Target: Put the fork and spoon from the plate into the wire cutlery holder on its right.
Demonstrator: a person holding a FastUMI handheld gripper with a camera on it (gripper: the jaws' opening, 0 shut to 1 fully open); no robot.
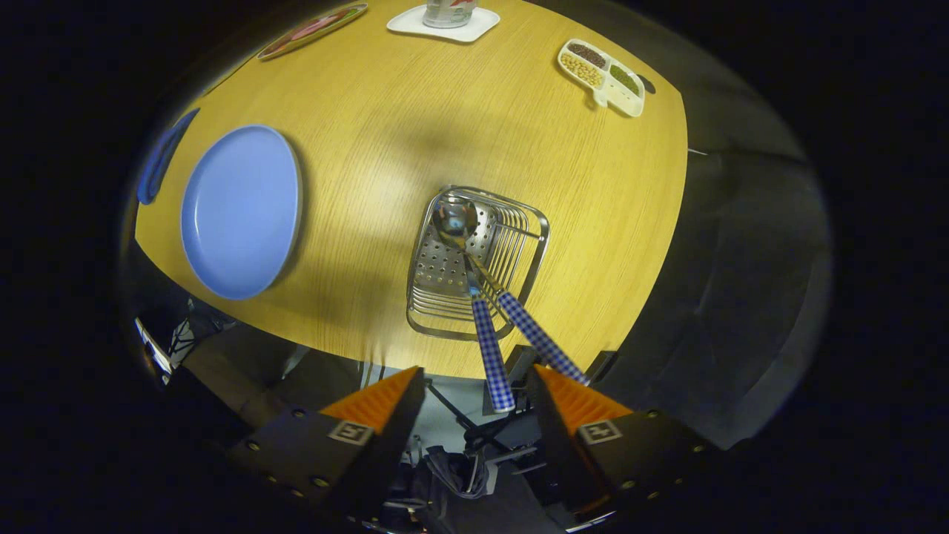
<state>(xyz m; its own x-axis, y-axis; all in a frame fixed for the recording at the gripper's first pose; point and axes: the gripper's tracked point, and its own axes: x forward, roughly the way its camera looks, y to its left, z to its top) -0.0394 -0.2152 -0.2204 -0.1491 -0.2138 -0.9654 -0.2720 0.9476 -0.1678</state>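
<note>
I look straight down on a wire cutlery holder (pixel 474 259) standing on the wooden table, to the right of the blue plate (pixel 241 211), which is bare. Two utensils with blue checked handles stand in the holder, leaning up towards me. A shiny spoon bowl (pixel 454 216) rests at the holder's bottom. One handle (pixel 489 345) ends between my fingers; the other handle (pixel 540 340) passes just beyond my right finger. Which handle is the fork's is unclear, and its tines are hidden. My gripper (pixel 477 374) is open above the table's near edge, touching neither handle.
At the table's far side stand a white tray (pixel 474 28) with a glass on it, a divided dish (pixel 602 76) of beans and a patterned plate (pixel 311 30). A second blue object (pixel 161 159) lies left of the plate. Dark floor surrounds the table.
</note>
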